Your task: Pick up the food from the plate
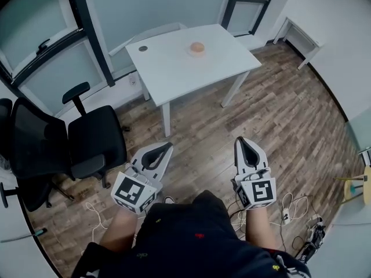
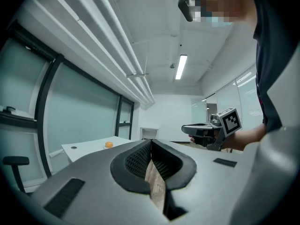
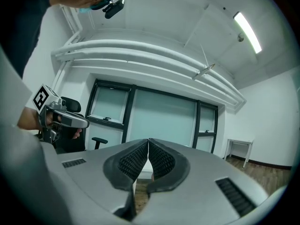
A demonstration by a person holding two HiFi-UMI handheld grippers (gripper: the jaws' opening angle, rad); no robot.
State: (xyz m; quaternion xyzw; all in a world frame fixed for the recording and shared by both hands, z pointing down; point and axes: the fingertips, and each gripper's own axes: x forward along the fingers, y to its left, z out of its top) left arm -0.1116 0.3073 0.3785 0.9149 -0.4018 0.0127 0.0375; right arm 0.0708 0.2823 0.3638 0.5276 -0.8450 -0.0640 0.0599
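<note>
A round orange piece of food (image 1: 197, 47) lies on a small plate (image 1: 197, 52) on the white table (image 1: 174, 68) far ahead of me. It shows as a small orange dot in the left gripper view, the food (image 2: 108, 144) on the table (image 2: 84, 149). My left gripper (image 1: 168, 146) and right gripper (image 1: 243, 140) are held low, close to my body, over the wooden floor. Both point toward the table and are well short of it. The left gripper (image 2: 151, 142) is shut with nothing between its pads. The right gripper (image 3: 148, 141) is shut and also holds nothing.
A black office chair (image 1: 87, 138) stands left of me beside the glass wall. Cables and a power strip (image 1: 287, 213) lie on the floor at the right. A small white side table (image 1: 301, 36) stands at the far right wall. A wooden stool (image 1: 355, 185) is at the right edge.
</note>
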